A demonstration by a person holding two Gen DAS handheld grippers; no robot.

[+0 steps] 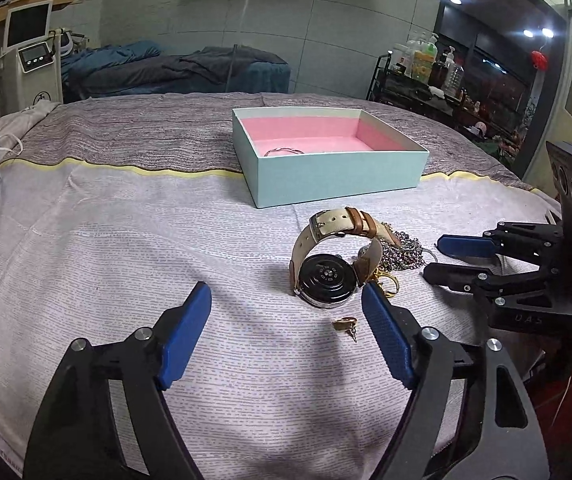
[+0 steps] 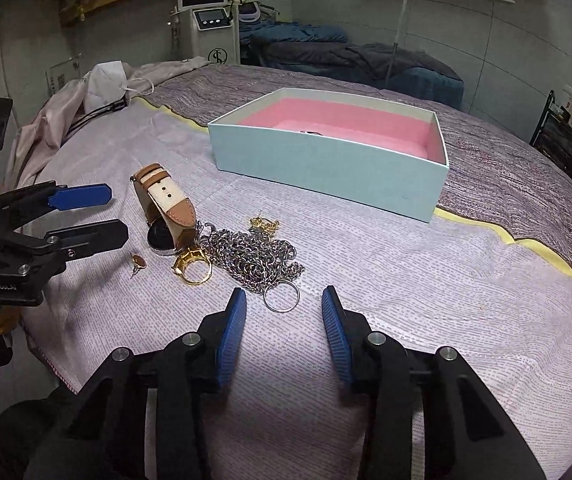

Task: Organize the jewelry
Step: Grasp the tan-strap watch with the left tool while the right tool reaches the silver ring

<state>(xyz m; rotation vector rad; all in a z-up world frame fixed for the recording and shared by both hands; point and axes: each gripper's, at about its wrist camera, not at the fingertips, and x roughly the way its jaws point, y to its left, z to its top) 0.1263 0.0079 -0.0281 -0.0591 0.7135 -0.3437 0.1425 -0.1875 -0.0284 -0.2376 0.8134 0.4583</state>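
Pale lilac cloth with fine dashes covers the table, and a yellow-edged seam parts it from a grey streaked cloth farther back. On that seam stands an open mint-green cardboard box with a pink lining; a thin silver bangle lies on its floor near the front wall.

In the left wrist view, a watch with a round dark case and a cream-and-tan leather strap stands on its edge at about one o'clock from the left tongs, the strap looped up over the case. A small gold stud earring lies on the cloth just below the watch, close to the right-hand blue pad. The left tongs stand wide, nothing between the pads.

In the right wrist view, a heap of silver chain lies at about twelve o'clock from the right tongs, with a plain silver ring at its near edge, just ahead of the gap between the pads. A chunky gold ring sits at eleven o'clock, touching the watch and the chain. A small gold trinket lies beyond the chain. The right tongs are partly open, narrower than the left, and hold nothing.
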